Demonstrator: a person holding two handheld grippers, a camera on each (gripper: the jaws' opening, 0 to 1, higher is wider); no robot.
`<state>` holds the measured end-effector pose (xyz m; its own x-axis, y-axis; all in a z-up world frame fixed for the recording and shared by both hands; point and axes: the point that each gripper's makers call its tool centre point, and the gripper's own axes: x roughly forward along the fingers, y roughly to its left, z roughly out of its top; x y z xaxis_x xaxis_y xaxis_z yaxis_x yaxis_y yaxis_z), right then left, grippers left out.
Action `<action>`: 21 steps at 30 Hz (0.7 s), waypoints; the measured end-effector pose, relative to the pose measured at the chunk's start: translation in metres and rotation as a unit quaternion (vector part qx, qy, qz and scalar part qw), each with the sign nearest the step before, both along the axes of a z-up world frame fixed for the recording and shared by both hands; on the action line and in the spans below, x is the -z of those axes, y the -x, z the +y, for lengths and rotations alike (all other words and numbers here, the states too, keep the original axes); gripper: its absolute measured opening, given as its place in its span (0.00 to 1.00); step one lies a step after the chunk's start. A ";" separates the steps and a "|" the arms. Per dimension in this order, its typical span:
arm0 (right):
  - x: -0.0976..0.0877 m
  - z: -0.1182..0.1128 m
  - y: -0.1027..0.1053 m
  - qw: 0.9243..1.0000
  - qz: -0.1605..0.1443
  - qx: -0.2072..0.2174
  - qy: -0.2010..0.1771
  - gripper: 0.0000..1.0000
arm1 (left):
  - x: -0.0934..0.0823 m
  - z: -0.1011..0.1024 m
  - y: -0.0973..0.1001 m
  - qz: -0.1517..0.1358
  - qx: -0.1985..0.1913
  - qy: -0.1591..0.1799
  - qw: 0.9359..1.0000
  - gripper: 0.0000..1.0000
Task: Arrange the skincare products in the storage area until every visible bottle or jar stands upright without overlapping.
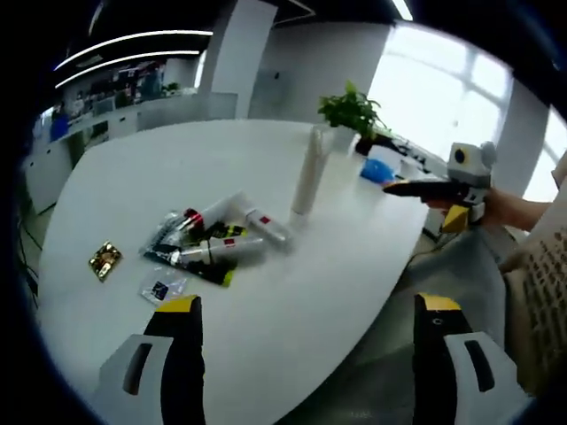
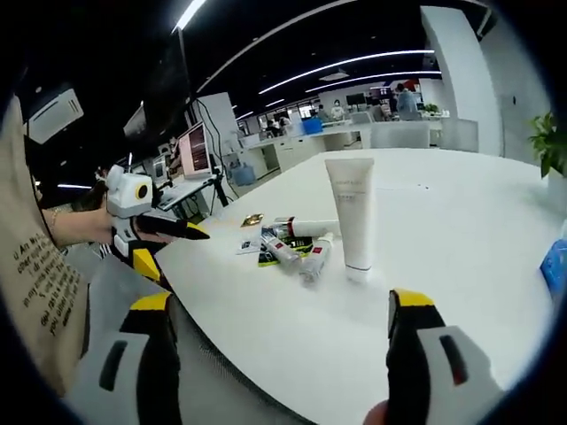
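Left gripper view catches a gold packet (image 1: 104, 259) beside toppled tubes (image 1: 221, 237); both claws spread, empty.

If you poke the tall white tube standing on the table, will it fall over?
Probably. The tall white tube stands upright on its narrow cap end on the smooth white table, so a nudge near the top would likely tip it. It looks like soft plastic, so it likely wouldn't break.

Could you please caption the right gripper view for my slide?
Open right gripper faces an upright white tube beside toppled skincare tubes.
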<state>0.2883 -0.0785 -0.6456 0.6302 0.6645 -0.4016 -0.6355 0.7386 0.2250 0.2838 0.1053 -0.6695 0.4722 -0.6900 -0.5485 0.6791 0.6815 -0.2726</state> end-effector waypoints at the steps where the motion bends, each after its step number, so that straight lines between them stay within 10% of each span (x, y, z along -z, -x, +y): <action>1: 0.000 0.000 0.000 1.000 0.000 0.001 0.000 0.99 | -0.001 0.002 0.001 -0.001 -0.005 0.000 1.000 0.97; 21: 0.011 0.010 0.008 1.000 0.013 -0.003 0.001 0.98 | 0.007 0.016 0.011 0.005 -0.040 0.001 0.999 0.97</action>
